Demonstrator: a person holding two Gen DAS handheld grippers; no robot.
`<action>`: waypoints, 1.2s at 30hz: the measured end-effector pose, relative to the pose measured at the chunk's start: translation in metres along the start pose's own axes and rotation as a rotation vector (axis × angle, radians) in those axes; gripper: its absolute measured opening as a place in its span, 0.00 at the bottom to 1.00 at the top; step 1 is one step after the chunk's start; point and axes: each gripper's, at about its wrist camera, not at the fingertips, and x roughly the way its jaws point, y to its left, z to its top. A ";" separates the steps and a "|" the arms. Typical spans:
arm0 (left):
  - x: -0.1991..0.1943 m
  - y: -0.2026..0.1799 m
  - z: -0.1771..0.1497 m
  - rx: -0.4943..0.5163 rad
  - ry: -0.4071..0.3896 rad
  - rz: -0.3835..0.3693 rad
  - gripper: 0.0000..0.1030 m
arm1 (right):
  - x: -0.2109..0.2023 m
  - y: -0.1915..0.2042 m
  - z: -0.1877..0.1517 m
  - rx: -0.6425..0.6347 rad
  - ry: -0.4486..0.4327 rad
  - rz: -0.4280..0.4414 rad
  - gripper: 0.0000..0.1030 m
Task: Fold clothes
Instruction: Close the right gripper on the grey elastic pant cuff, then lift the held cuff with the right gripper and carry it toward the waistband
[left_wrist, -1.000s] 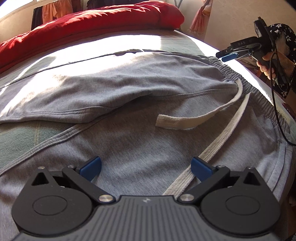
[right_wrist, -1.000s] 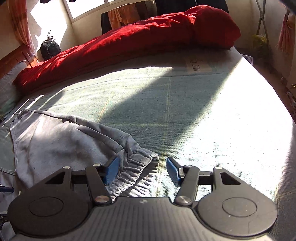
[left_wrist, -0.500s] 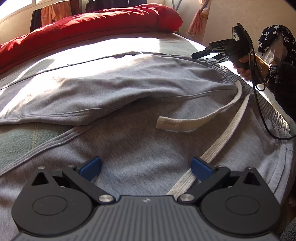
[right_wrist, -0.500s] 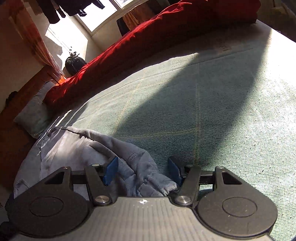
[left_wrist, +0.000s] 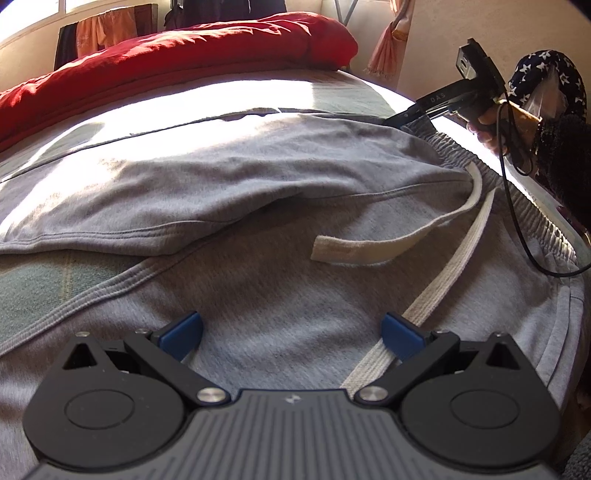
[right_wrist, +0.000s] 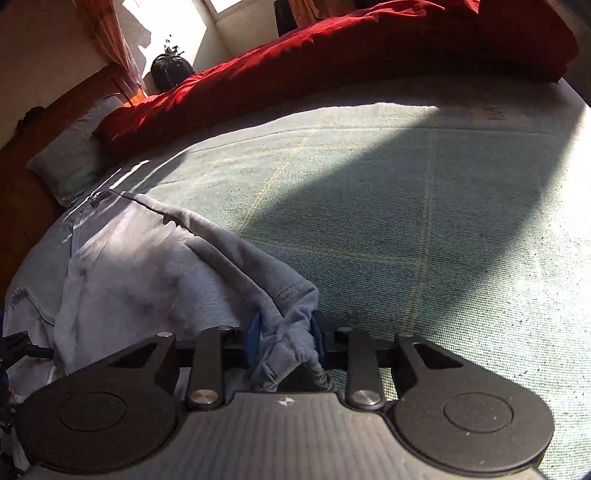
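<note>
The bunched waistband of the grey sweatpants (right_wrist: 291, 339) covers most of the right tool's (right_wrist: 284, 341) blue pads, and its tips are buried in cloth in the left view. The sweatpants' legs run off the left edge. The drawstring (left_wrist: 436, 295) slips under the left tool's (left_wrist: 291, 328) body. The label on the bed (right_wrist: 495, 110) is too blurred to read.

The right gripper (right_wrist: 283, 343), open around the waistband corner a second ago, has now closed on that corner of the grey sweatpants (right_wrist: 162, 273). The bunched fabric has lifted slightly off the bed (right_wrist: 424, 221) between its blue fingers (right_wrist: 253, 341).
</note>
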 end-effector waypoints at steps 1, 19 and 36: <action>-0.002 0.000 0.002 0.006 -0.005 0.004 1.00 | -0.003 0.008 0.001 -0.025 0.002 -0.017 0.27; 0.012 0.015 0.126 0.396 -0.087 0.126 0.99 | -0.068 0.140 -0.011 -0.350 -0.055 -0.116 0.22; 0.142 0.002 0.162 1.281 0.119 0.113 0.74 | -0.060 0.195 -0.060 -0.586 0.011 -0.143 0.23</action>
